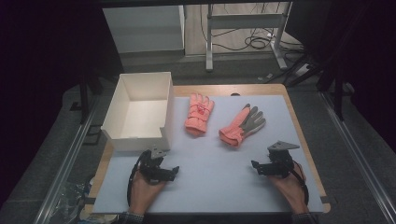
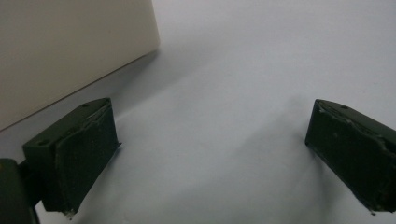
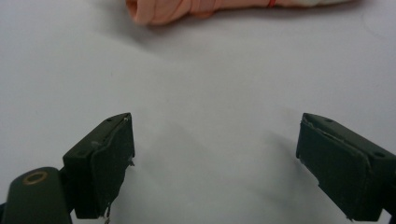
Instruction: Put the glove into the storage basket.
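Pale mat (image 1: 224, 186) over a wooden table (image 1: 299, 126), wood showing as a thin border along the right and far edges. Broad bare stretch of mat across the near half, between and ahead of both grippers.

White open-topped box (image 1: 140, 112) at the far left, hanging partly past the mat's left edge, near wall just ahead of the left gripper (image 1: 173, 170); the same wall close at upper left in the left gripper view (image 2: 70, 51).

Two pink gloves beyond mid-table, near each other yet apart: grey-palmed glove (image 1: 243, 123) to the right, cuff toward the near side, fingers angled away to the right; plain pink glove (image 1: 199, 114) to the left, just beside the box's right wall, fingers pointing away.

Right gripper (image 1: 254, 164) low at the near right, well short of the grey-palmed glove, jaws spread wide over bare mat; a pink cuff (image 3: 163, 11) at the top edge of the right gripper view.

Left gripper jaws likewise spread wide, holding nothing.
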